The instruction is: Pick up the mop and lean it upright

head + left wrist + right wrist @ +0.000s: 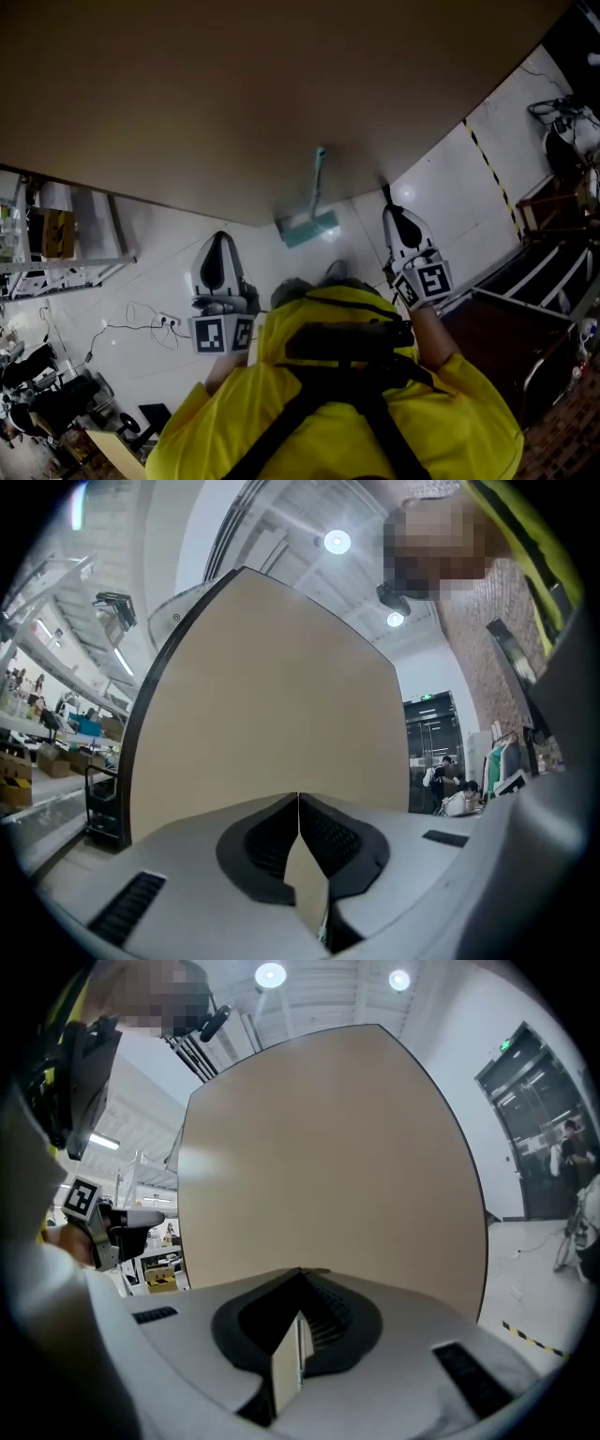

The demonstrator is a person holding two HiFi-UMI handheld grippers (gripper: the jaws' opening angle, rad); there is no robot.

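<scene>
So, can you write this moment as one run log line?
mop: leaning on panel | left tool: shut, empty | right tool: shut, empty

tan panel (234, 94) ahead with mop (315, 199) against it, open white floor (159, 253), cables (155, 320) left, dark frame (525, 281) right

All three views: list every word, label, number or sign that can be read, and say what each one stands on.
No text can be read in any view.
Left marker cube: a black-and-white square pattern, no letters or digits.
Right marker cube: a square pattern too, no letters or digits.
Green sign over the dark doorway: too small to read.
Green sign in the right gripper view: too small to read.
</scene>
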